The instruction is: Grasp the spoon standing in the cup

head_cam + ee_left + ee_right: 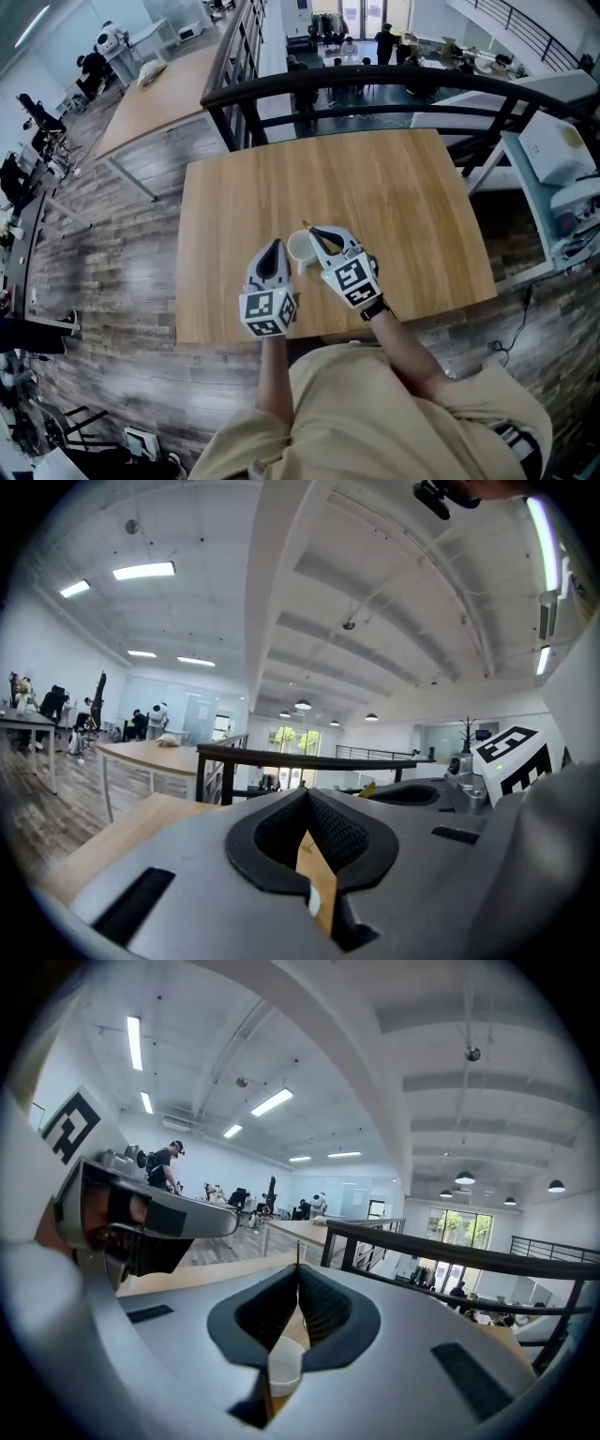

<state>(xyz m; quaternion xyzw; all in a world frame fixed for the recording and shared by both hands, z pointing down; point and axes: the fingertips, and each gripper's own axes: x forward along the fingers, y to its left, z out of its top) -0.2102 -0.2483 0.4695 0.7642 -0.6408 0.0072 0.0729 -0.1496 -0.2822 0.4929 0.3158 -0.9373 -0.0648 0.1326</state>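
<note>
Right gripper (pixel 298 1273) is pinching spoon (pixel 297 1252) by its tips only; slipping could tip cup (pixel 299 251), sitting near tabletop's (pixel 394 206) front edge.

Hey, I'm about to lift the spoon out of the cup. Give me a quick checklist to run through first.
1. Right gripper shut on the spoon handle: ok, the tips meet around it.
2. Cup upright on the table: ok.
3. Left gripper steadying the cup: not ok, it is shut beside the cup and grips nothing.
4. Spoon's lower end free inside the cup: cannot tell, hidden.
5. Open space above the cup: ok.
</note>
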